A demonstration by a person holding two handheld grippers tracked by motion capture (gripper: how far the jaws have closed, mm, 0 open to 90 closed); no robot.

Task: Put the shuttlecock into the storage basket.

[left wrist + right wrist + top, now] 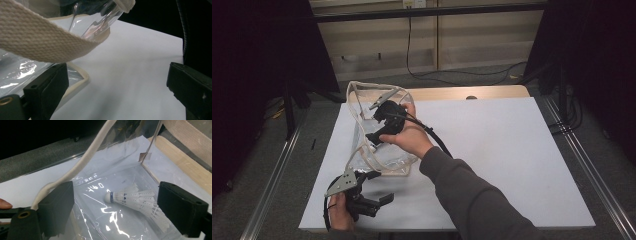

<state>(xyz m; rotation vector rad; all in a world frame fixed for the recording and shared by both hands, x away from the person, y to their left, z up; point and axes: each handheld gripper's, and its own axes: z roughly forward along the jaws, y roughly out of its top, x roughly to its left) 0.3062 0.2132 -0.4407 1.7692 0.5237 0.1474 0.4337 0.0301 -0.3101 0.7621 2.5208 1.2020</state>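
**Mia:** Clear plastic, that is what the bag (379, 131) is made of. From the high view it stands on the white bench (492, 150) with its mouth held up. The right gripper (384, 122) is down inside the mouth. The left gripper (379, 200) sits low at the near edge, just beside the bag.

**Ben:** Is the left one holding anything?

**Mia:** No. In the left gripper view its jaws are spread wide with only bench between them. A cream woven strap (37, 37) of the bag hangs across the top, but I can't tell if it touches the jaws.

**Ben:** And the right one?

**Mia:** In the right gripper view its jaws are spread too, with nothing pinched. A white shuttlecock (136, 201) lies on its side on the bottom of the bag, right between them but apart from both.

**Ben:** So which step is it?

**Mia:** I think the shuttlecock is dropped in, and the let-go part is done. Next the right gripper should come back up out of the mouth without catching the cream rim (82, 162).

**Ben:** Any writing?

**Mia:** Pale marks on the plastic (96, 186) look like "160", not sure. The blue band (112, 197) on the shuttlecock is too small to read.
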